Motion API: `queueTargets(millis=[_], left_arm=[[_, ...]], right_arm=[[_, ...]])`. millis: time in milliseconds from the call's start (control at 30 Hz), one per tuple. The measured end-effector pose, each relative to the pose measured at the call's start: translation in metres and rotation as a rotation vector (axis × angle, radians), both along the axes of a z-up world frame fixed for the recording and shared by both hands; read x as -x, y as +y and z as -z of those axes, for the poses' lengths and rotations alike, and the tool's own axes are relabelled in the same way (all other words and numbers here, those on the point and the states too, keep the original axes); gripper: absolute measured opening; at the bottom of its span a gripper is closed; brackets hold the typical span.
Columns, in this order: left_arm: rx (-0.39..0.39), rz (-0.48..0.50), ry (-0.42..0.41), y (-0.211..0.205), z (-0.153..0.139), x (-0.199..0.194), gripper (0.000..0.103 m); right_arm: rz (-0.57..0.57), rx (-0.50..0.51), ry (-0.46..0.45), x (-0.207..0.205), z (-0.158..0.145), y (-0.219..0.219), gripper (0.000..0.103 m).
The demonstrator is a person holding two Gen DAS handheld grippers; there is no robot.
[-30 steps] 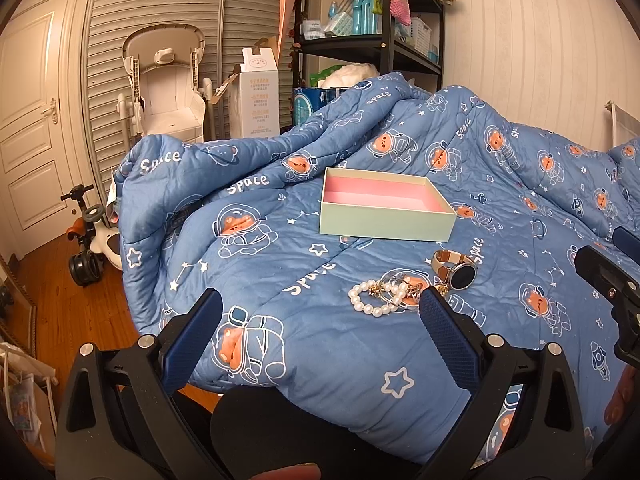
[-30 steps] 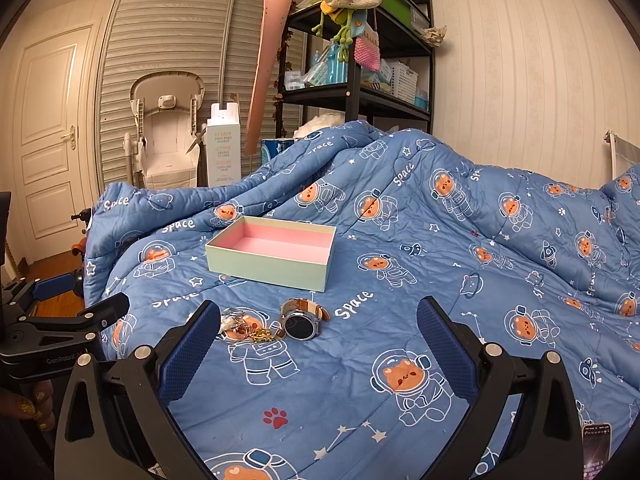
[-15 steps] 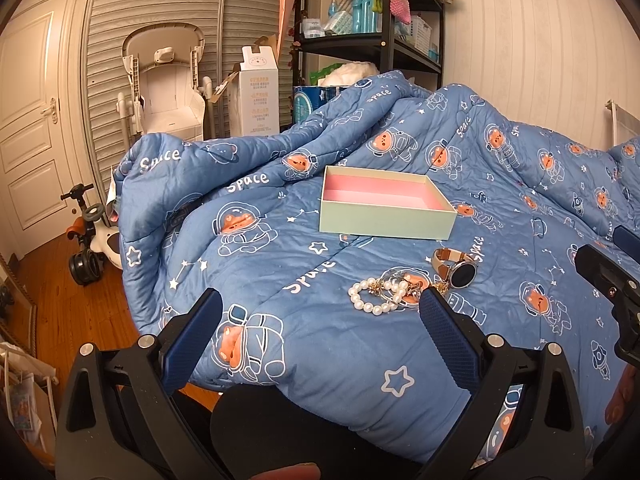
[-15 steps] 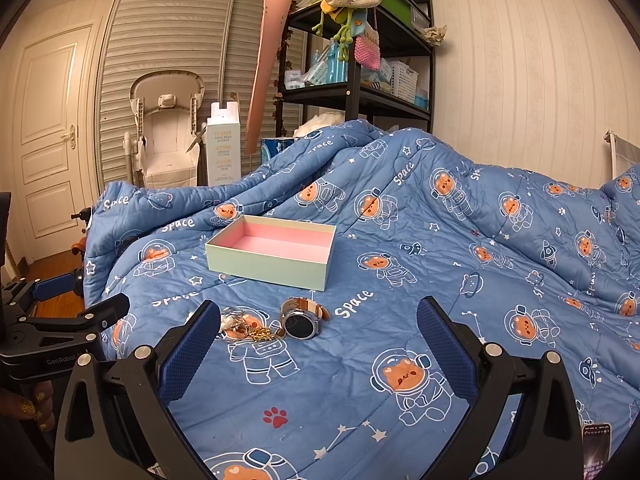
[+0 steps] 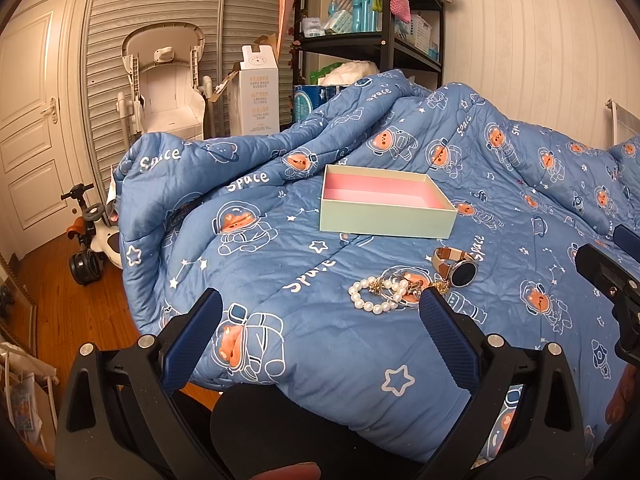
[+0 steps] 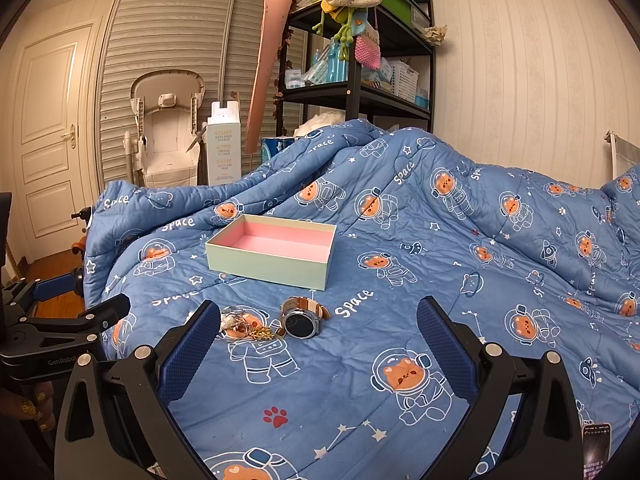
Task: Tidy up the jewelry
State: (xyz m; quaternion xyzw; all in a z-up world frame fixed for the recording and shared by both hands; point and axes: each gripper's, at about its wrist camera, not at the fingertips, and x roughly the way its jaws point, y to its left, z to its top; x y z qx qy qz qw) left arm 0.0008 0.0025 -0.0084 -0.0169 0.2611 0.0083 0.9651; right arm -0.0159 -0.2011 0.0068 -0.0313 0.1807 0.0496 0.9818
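Note:
A pale green box with a pink inside [image 5: 386, 206] [image 6: 274, 254] lies open and empty on the blue space-print quilt. In front of it lie a pearl bracelet [image 5: 378, 294], a gold chain [image 6: 260, 333] and a watch with a brown strap [image 5: 460, 268] [image 6: 302, 320]. My left gripper [image 5: 320, 320] is open and empty, short of the pearls. My right gripper [image 6: 318, 330] is open and empty, its jaws standing either side of the watch and short of it. The right view hides most of the pearls behind the left finger.
The quilt [image 6: 440, 240] drops off the bed edge at the left to a wood floor [image 5: 60, 300] with a ride-on toy [image 5: 90, 236]. A black shelf unit [image 6: 360, 60], a high chair [image 5: 164, 84] and a white carton [image 5: 258, 88] stand behind the bed.

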Motion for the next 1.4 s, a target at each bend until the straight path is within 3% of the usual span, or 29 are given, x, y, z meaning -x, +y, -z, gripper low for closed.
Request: queueTargets(millis=[267,467,600,800,1100,1400], left_arm=[[0.004,0.004,0.009,0.001,0.004,-0.001,0.097],[0.046,0.043,0.068,0.003,0.012,-0.009,0.097],[0.051,0.06,0.12,0.002,0.016,-0.019,0.097],[0.054,0.15,0.198,-0.005,0.027,-0.039,0.097],[0.001,0.274,0.231,-0.022,0.037,-0.067,0.097],[-0.05,0.345,0.205,-0.031,0.046,-0.089,0.097]], right_arm=[[-0.003,0.001,0.003,-0.002,0.0,0.0,0.096],[-0.051,0.009,0.053,-0.017,0.01,0.002,0.096],[-0.14,0.001,0.168,-0.043,0.018,0.002,0.096],[-0.161,-0.042,0.309,-0.088,0.027,-0.007,0.096],[-0.163,-0.06,0.532,-0.155,0.054,-0.011,0.096],[-0.182,-0.074,0.639,-0.183,0.076,-0.001,0.076]])
